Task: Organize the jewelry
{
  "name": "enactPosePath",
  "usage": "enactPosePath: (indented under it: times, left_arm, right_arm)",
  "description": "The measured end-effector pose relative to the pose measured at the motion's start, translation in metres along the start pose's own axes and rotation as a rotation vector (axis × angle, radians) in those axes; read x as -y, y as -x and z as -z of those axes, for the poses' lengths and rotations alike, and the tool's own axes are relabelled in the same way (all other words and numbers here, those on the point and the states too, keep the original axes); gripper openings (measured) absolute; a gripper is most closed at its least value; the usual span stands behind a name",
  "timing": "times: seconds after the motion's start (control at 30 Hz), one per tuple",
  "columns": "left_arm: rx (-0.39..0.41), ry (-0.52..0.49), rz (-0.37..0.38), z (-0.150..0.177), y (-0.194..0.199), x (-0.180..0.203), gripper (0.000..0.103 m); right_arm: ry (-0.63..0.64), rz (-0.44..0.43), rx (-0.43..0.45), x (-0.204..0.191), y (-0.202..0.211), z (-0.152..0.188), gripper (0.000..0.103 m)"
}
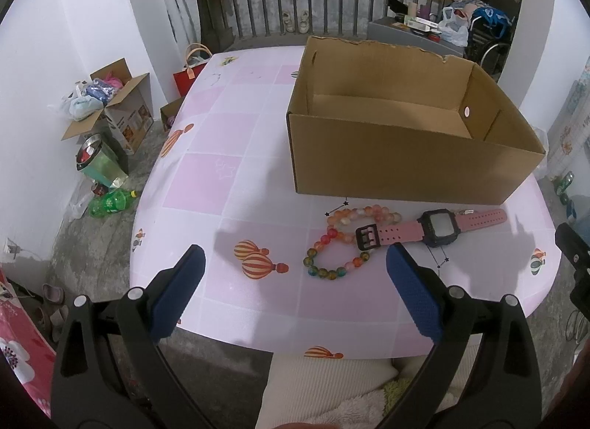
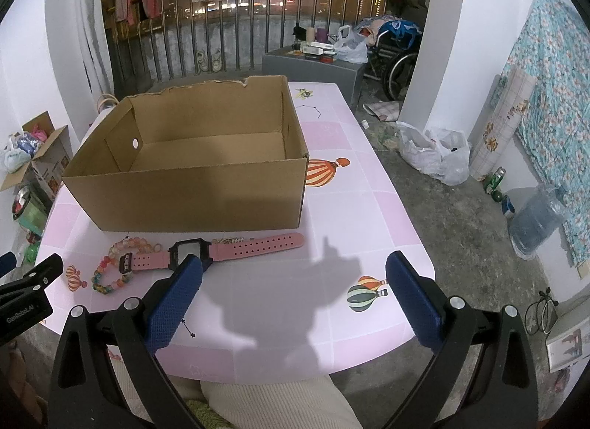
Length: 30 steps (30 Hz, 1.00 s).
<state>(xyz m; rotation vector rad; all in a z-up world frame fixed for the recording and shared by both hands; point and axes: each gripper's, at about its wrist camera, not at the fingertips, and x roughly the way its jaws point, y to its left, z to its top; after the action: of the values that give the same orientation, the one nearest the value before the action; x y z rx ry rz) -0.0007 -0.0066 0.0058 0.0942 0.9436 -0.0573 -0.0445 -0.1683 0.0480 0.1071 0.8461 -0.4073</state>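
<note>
A pink-strapped watch with a dark square face (image 1: 435, 228) (image 2: 191, 250) lies on the pink table in front of an open, empty cardboard box (image 1: 405, 167) (image 2: 191, 193). Two bead bracelets lie beside and partly under its buckle end: a pale orange-pink one (image 1: 354, 213) (image 2: 127, 244) and a multicoloured one (image 1: 332, 270) (image 2: 107, 283). My left gripper (image 1: 295, 263) is open and empty, hovering just short of the bracelets. My right gripper (image 2: 295, 270) is open and empty over bare table right of the watch; its left fingertip overlaps the watch face in view.
The table (image 1: 228, 156) (image 2: 354, 185) has a pink checked cloth with balloon prints. The floor around holds cardboard boxes (image 1: 118, 111), bottles, plastic bags (image 2: 435, 156), a water jug (image 2: 534, 222) and a wheelchair (image 2: 394, 60). My lap is at the table's near edge.
</note>
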Motion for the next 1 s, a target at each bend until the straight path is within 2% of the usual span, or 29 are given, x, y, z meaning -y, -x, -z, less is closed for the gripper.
enactPosePath:
  times: [1.0]
  left_arm:
    - [0.003,0.000,0.004,0.0014,-0.0015,-0.0013,0.095]
  right_arm:
    - [0.000,-0.003,-0.003,-0.0019,-0.0006,0.0027,0.097]
